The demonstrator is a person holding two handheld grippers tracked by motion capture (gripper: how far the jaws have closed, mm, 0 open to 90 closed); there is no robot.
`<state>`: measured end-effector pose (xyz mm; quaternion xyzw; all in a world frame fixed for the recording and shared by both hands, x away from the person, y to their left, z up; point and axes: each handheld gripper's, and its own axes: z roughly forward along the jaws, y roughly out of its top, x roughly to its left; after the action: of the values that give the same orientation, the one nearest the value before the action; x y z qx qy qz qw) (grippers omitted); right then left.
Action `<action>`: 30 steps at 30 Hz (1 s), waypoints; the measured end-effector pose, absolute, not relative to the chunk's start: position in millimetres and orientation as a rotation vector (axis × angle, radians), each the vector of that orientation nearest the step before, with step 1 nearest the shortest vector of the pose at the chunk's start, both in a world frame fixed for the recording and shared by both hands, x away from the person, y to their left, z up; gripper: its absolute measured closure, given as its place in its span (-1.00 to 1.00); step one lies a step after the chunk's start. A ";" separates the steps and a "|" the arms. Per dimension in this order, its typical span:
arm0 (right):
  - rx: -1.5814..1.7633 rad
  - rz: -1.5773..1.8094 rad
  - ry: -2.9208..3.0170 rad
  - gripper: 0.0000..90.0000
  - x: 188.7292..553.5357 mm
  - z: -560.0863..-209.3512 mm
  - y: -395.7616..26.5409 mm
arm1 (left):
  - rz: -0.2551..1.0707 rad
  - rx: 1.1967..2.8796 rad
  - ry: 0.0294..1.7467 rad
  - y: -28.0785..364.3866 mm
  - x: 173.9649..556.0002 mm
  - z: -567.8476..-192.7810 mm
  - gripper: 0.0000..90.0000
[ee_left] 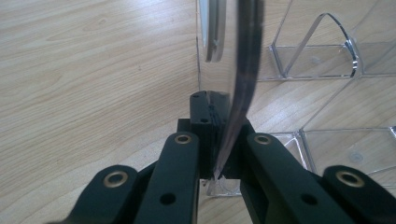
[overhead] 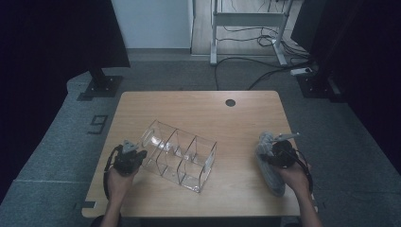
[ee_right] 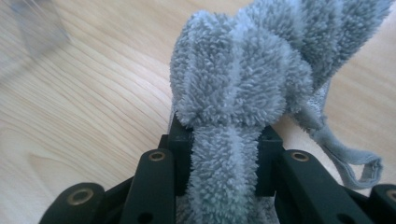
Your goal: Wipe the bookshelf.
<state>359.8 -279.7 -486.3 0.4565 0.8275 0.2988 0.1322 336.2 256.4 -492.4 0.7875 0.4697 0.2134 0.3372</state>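
Note:
A clear plastic organiser (overhead: 179,153) with three compartments lies tilted across the middle of the wooden table (overhead: 198,109). My left gripper (overhead: 135,154) is shut on the organiser's thin end wall (ee_left: 243,70); in the left gripper view the jaws pinch that clear wall edge-on. At the table's right side my right gripper (overhead: 274,152) is shut on a fluffy grey cloth (overhead: 268,163). In the right gripper view the grey cloth (ee_right: 243,88) bunches up between and above the jaws, with a hanging loop (ee_right: 355,163) trailing to the right.
A round cable hole (overhead: 230,102) sits near the table's far edge. Beyond the table are a metal frame leg (overhead: 246,28), floor cables (overhead: 265,71) and dark curtains on both sides. Bare wood lies between the organiser and the cloth.

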 end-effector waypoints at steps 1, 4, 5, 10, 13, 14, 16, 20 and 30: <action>1.325 0.855 2.409 0.50 360.9 -489.7 -279.2 | 0.556 2.052 1.224 256.5 336.2 -492.5 0.93; 1.318 0.821 2.430 0.49 363.4 -498.3 -275.7 | 0.553 2.050 1.223 256.8 336.2 -492.6 0.93; 1.312 0.809 2.440 0.48 364.0 -500.5 -274.2 | 0.551 2.050 1.221 256.9 336.3 -492.7 0.92; 1.296 0.758 2.477 0.45 366.1 -510.0 -267.4 | 0.550 2.049 1.219 257.1 336.3 -492.9 0.92; 1.305 0.752 2.486 0.40 367.7 -515.2 -266.6 | 0.552 2.050 1.216 257.3 336.1 -493.3 0.92; 1.306 0.754 2.482 0.38 367.7 -515.1 -267.1 | 0.551 2.051 1.214 257.4 336.2 -493.4 0.92; 1.310 0.765 2.477 0.29 367.0 -515.3 -268.6 | 0.549 2.056 1.210 257.6 336.3 -493.7 0.91; 1.316 0.810 2.467 0.06 365.5 -514.4 -270.7 | 0.545 2.073 1.196 256.3 336.2 -495.7 0.80; 1.273 0.874 2.412 -0.20 362.0 -503.0 -264.9 | 0.536 2.040 1.187 259.9 330.6 -493.3 0.34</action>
<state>362.0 -264.9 -503.0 0.4402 0.8341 0.3022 0.1384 330.6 259.9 -493.3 0.7887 0.4588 0.2071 0.3528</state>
